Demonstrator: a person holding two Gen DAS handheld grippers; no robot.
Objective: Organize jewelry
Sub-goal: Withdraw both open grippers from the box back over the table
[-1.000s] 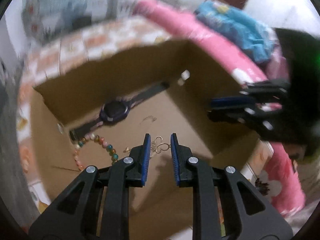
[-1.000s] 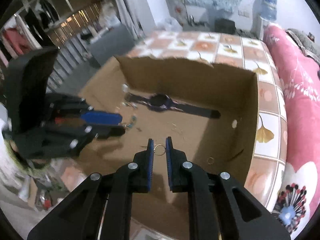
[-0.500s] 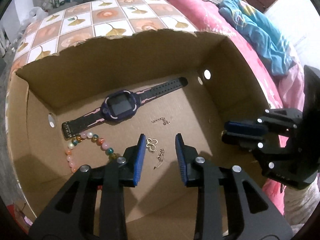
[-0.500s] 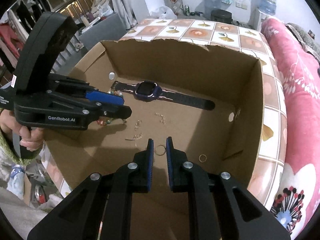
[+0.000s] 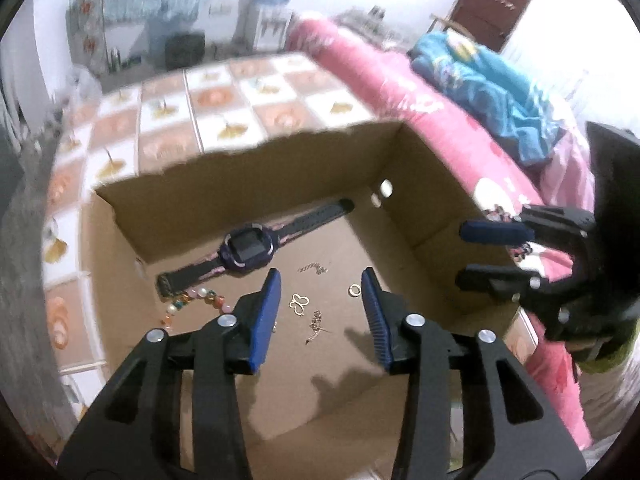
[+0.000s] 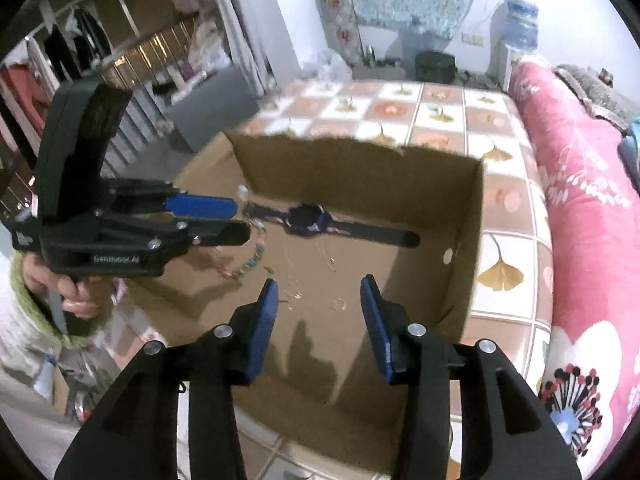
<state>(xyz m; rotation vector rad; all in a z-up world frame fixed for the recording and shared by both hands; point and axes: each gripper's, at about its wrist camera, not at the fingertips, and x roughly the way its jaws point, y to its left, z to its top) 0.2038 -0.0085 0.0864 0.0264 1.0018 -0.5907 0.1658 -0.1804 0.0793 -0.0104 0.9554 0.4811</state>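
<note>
Both grippers hang over the box (image 5: 248, 184), jaws apart and empty: the left gripper (image 5: 320, 300) and right gripper (image 6: 318, 306) have just been opening, nothing between the pads. The jewelry lies on the box floor: watch (image 5: 248, 246) by the far wall, beads (image 5: 192, 300) at left, butterfly charm (image 5: 300, 303), ring (image 5: 354, 289) and chain bits mid-floor. The small pieces sit close together (easy to scatter), so a careless dip could nudge one under another. The walls hem in the sides; the near floor is open.
</note>
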